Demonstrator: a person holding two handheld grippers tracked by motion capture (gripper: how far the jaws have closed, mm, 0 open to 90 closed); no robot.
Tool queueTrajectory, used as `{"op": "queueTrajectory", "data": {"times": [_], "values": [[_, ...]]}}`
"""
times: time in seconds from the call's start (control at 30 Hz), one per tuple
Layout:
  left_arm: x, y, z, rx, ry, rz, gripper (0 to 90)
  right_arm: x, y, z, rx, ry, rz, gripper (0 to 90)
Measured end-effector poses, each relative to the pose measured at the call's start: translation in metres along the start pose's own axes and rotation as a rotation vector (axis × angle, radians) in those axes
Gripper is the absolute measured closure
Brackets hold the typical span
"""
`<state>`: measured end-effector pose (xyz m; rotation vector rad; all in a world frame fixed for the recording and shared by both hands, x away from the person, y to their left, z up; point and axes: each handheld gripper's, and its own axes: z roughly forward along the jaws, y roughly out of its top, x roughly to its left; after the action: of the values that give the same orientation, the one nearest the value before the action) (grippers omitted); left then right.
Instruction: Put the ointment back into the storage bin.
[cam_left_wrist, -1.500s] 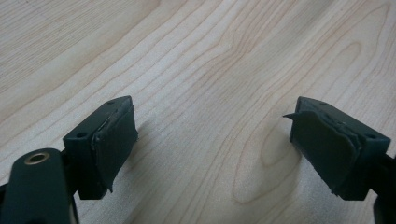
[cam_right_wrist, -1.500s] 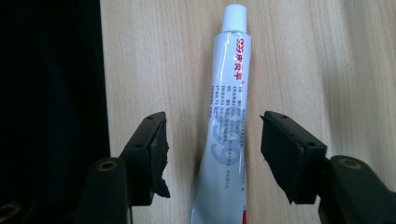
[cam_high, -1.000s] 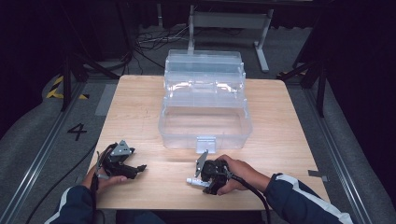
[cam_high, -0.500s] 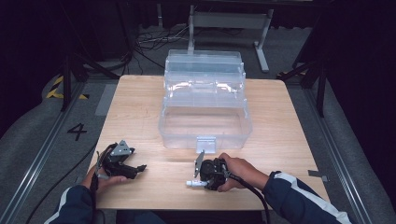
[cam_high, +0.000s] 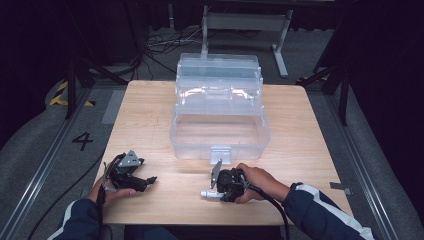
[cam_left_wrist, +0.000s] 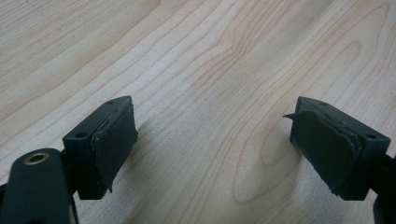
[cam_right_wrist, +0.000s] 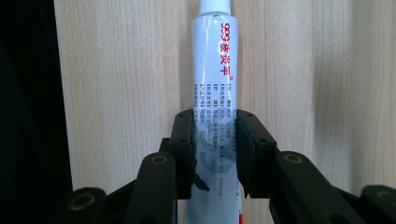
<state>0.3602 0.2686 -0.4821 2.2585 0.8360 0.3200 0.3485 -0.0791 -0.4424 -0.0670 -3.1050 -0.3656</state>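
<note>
A white tube with red and blue print (cam_right_wrist: 215, 70) lies on the wooden table, its cap pointing away from my right gripper (cam_right_wrist: 215, 140). The right jaws have just been closing, and both pads now press on the tube's lower body. In the high view the right gripper (cam_high: 214, 190) rests near the table's front edge, with the tube's white cap (cam_high: 205, 194) sticking out to its left. My left gripper (cam_left_wrist: 212, 140) stands open just above bare wood with nothing between its pads. From above, the left gripper (cam_high: 149, 180) sits at the front left.
A clear plastic toolbox (cam_high: 220, 135) stands open mid-table, its lid (cam_high: 218, 70) tilted back and its metal latch (cam_high: 220, 152) facing me. Bare wood (cam_high: 150, 125) lies to the box's left and between the two hands. The table's front edge is close under both grippers.
The right gripper's jaws have drawn in around the tube. Neither hand has shifted across the table, and the left gripper looks the same.
</note>
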Motion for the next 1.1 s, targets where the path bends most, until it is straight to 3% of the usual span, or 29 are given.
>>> {"op": "queueTrajectory", "data": {"times": [0.5,0.73,1.1], "values": [[0.000,0.000,0.000,-0.001,0.000,-0.002,14.8,-0.005,-0.015,-0.019,-0.023,-0.026,0.015,71.2],[0.000,0.000,0.000,-0.001,0.000,-0.001,14.8,-0.005,-0.017,-0.019,-0.010,-0.040,0.008,71.2],[0.000,0.000,0.000,-0.001,0.000,-0.001,14.9,-0.006,-0.019,-0.011,0.001,-0.025,0.021,71.0]]}}
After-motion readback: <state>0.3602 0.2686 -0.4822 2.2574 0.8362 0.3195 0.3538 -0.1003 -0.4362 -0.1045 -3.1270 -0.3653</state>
